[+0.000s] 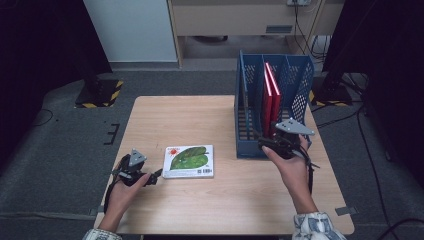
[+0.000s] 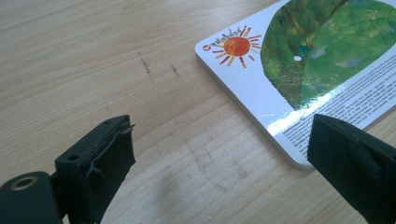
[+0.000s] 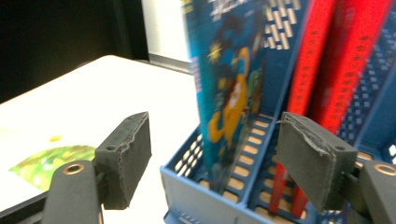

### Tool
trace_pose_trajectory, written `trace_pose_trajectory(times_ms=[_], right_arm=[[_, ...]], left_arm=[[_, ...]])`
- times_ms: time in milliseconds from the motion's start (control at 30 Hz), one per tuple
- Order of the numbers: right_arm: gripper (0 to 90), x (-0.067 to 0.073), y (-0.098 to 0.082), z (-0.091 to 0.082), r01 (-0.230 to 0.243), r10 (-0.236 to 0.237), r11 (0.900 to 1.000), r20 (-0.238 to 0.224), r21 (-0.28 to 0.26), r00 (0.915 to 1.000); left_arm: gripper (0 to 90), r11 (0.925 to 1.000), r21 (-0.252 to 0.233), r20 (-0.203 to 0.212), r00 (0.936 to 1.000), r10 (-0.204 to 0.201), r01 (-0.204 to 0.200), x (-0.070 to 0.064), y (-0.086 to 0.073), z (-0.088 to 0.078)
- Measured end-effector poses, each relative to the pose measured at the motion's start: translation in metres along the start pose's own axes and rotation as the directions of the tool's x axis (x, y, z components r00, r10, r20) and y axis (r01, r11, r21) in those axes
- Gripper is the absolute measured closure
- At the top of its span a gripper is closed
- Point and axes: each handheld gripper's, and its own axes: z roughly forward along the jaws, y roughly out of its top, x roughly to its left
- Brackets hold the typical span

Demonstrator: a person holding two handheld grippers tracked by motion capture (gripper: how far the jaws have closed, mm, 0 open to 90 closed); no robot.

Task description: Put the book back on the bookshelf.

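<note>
Books: blue one [image 3: 224, 93] stands in rack [image 1: 250, 148] beside red pair [image 1: 270, 97], my right gripper [image 3: 212, 154] open at it, gripping nothing. Leaf book [image 1: 189, 161] flat on table [image 1: 165, 115], unfiled; my left gripper [image 2: 219, 163] wide at its corner.

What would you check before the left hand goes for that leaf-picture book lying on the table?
1. Left gripper open: ok.
2. White board book with green leaf cover flat on the wooden table, corner near one finger: ok.
3. Right gripper open, nothing pressed between its fingers: ok.
4. Blue-covered book upright in the blue plastic file rack: ok.
5. Free slot for another book: cannot tell.
</note>
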Motion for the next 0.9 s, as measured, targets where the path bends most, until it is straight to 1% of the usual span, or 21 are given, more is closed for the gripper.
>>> trace_pose_trajectory(times_ms=[67,100,167,200,233,267,367,467,600,700,733,767,833,867,900], right_arm=[[25.4,0.008,-0.004,-0.001,0.019,-0.019,1.000,-0.019,-0.003,0.9996],[24.5,0.012,-0.007,-0.001,0.021,-0.021,1.000,-0.028,-0.008,0.9994],[22.8,0.018,-0.011,0.000,0.026,-0.026,1.000,-0.039,0.001,0.9989],[22.5,0.022,-0.015,0.001,0.023,-0.023,1.000,-0.052,-0.001,0.9984],[21.9,0.025,-0.019,0.002,0.025,-0.025,1.000,-0.065,0.008,0.9976],[22.0,0.027,-0.021,0.003,0.025,-0.024,1.000,-0.068,0.010,0.9974],[21.9,0.036,-0.028,0.008,0.041,-0.038,0.999,-0.099,0.029,0.9944],[21.6,0.045,-0.032,0.011,0.057,-0.054,0.998,-0.116,0.031,0.9918],[22.3,0.058,-0.040,0.015,0.072,-0.063,0.996,-0.156,0.047,0.9857],[24.9,0.069,-0.047,0.018,0.087,-0.074,0.994,-0.173,0.068,0.9821],[27.0,0.071,-0.049,0.019,0.089,-0.075,0.993,-0.179,0.071,0.9810],[28.2,0.076,-0.052,0.020,0.104,-0.087,0.991,-0.191,0.080,0.9777],[29.1,0.081,-0.054,0.023,0.134,-0.114,0.987,-0.200,0.091,0.9732],[30.0,0.084,-0.055,0.024,0.153,-0.130,0.983,-0.208,0.099,0.9696],[30.0,0.087,-0.057,0.026,0.163,-0.138,0.982,-0.213,0.101,0.9673]], left_arm=[[6.4,0.9999,0.009,0.005,0.9999,0.009,-0.009,-0.003,0.000,0.001],[6.3,0.9998,0.014,0.009,0.9999,0.013,-0.013,-0.004,-0.001,0.002],[6.4,0.9997,0.017,0.016,0.9997,0.019,-0.020,-0.007,-0.001,0.004],[6.4,0.9996,0.020,0.020,0.9996,0.021,-0.022,-0.008,0.000,0.004],[6.3,0.9997,0.016,0.022,0.9996,0.020,-0.020,-0.009,0.000,0.005],[6.4,0.9996,0.017,0.025,0.9995,0.020,-0.021,-0.010,0.000,0.005],[6.4,0.9996,0.015,0.026,0.9993,0.026,-0.026,-0.012,0.001,0.005],[6.4,0.9996,0.011,0.028,0.9993,0.026,-0.027,-0.014,0.001,0.005],[6.8,0.9998,-0.002,0.036,0.9992,0.018,-0.018,-0.015,0.001,0.004],[7.1,0.9997,-0.018,0.044,0.9989,0.019,-0.018,-0.017,0.003,0.003],[7.5,0.9996,-0.026,0.045,0.9988,0.017,-0.016,-0.018,0.004,0.003],[8.1,0.9995,-0.031,0.049,0.9987,0.014,-0.012,-0.019,0.005,0.004],[8.3,0.9992,-0.038,0.055,0.9984,0.011,-0.009,-0.021,0.006,0.004],[8.5,0.9992,-0.040,0.057,0.9984,0.006,-0.003,-0.023,0.006,0.005],[8.7,0.9991,-0.042,0.058,0.9983,0.005,-0.002,-0.024,0.006,0.005]])
